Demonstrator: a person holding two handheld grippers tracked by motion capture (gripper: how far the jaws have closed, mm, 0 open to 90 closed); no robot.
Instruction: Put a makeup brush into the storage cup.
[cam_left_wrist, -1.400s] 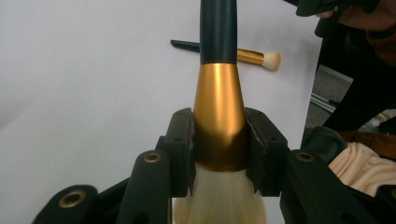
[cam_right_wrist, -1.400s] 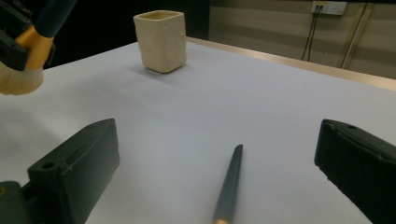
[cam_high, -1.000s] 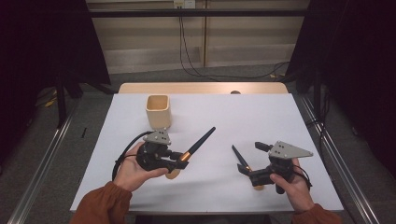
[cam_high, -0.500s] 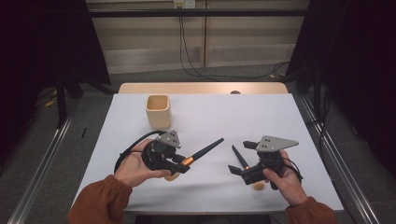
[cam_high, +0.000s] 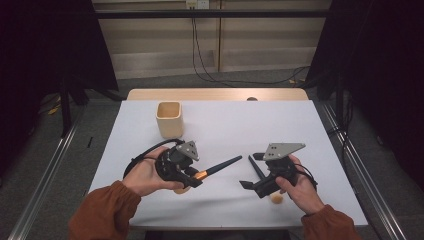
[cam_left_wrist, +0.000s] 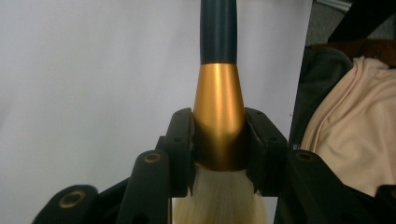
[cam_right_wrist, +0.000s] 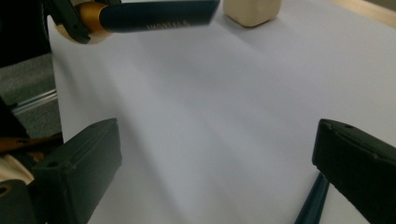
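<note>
Two grippers: left gripper (cam_high: 192, 176) pinches brush (cam_left_wrist: 219, 112) ferrule; right gripper (cam_right_wrist: 219, 172), jaws spread, should straddle second brush (cam_right_wrist: 312, 203) squarely.

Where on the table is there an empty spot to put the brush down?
The widest bare patch is the far right of the white table, between the cup and the right edge. A smaller one lies between the cup and the left gripper. The near middle is crowded: the held brush, the right gripper and a second brush lying below it.
</note>
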